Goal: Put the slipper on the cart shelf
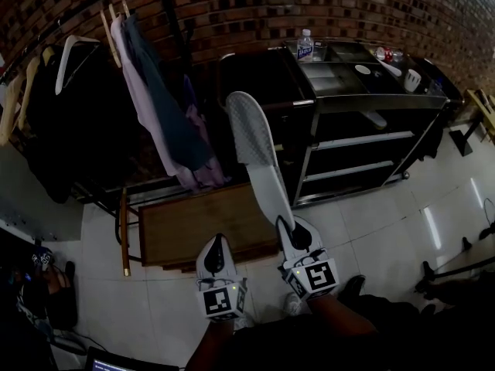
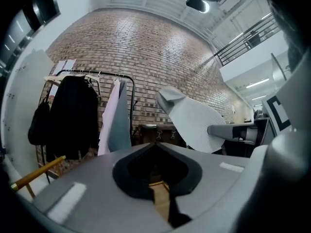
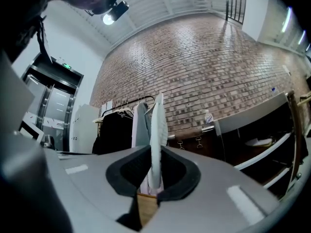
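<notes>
Right hand-held gripper [image 1: 297,239] clamping slipper [image 1: 252,139], brick wall [image 1: 309,6], tiled floor [image 1: 375,230]

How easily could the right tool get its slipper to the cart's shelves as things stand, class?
Probably yes. The right tool is shut on the slipper. The cart stands just ahead to its right, its shelves open toward us, and nothing visible stands between.
</notes>
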The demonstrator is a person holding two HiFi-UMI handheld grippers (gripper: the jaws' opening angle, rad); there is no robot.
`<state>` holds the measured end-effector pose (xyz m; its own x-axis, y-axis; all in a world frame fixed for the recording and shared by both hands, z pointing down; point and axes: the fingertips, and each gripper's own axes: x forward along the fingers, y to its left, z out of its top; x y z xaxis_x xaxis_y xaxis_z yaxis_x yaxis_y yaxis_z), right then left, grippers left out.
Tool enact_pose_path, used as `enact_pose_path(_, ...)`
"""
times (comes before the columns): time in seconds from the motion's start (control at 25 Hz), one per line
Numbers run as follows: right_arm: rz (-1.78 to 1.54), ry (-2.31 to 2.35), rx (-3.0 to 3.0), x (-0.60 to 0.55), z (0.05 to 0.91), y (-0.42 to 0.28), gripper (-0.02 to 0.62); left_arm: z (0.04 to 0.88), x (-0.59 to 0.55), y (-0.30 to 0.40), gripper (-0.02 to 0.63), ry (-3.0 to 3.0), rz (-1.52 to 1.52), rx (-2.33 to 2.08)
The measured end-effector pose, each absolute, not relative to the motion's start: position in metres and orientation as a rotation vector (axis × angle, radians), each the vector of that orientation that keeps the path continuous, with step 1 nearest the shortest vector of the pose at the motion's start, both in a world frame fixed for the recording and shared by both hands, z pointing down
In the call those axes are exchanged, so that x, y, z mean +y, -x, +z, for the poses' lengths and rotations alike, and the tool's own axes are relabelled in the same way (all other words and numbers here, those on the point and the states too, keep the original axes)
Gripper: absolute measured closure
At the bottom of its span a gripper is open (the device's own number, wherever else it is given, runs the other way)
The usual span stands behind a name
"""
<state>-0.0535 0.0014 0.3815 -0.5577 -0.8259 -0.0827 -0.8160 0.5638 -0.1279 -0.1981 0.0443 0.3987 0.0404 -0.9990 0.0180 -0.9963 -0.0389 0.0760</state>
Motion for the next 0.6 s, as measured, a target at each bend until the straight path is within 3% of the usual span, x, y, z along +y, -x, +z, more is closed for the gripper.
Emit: enact_pose_path(0.6, -0.182, 1.495, 2.640, 0.011, 0.397, 0.012, 0.552, 0.402, 0.040, 0.159, 0.590, -2.291, -0.019, -2.070)
